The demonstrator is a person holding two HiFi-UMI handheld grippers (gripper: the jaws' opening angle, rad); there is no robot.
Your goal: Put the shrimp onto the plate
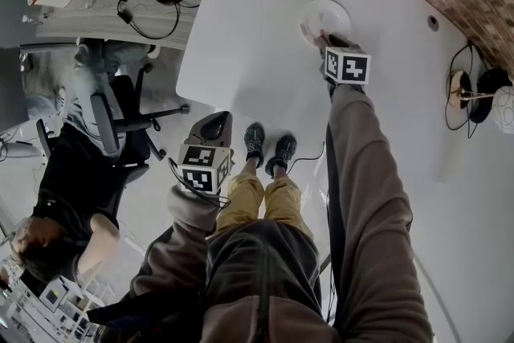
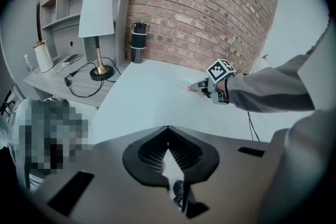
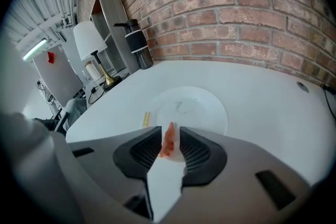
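Observation:
An orange-pink shrimp (image 3: 169,141) stands upright between the jaws of my right gripper (image 3: 169,131). It leans on the left jaw, and a sliver of gap shows on its right side, so the jaws are open. Just beyond the jaw tips lies the round white plate (image 3: 191,107) on the white table (image 1: 265,68). In the head view the right gripper (image 1: 317,34) reaches the near rim of the plate (image 1: 325,16). My left gripper (image 1: 214,124) hangs at the table's near edge, shut and empty, its jaw tips touching (image 2: 168,128).
A small yellow strip (image 3: 146,119) lies on the table left of the plate. A black tumbler (image 3: 137,42) stands at the brick wall. A white-shaded lamp (image 2: 96,34) sits on the side desk. A seated person (image 1: 72,173) and an office chair (image 1: 120,124) are at the left.

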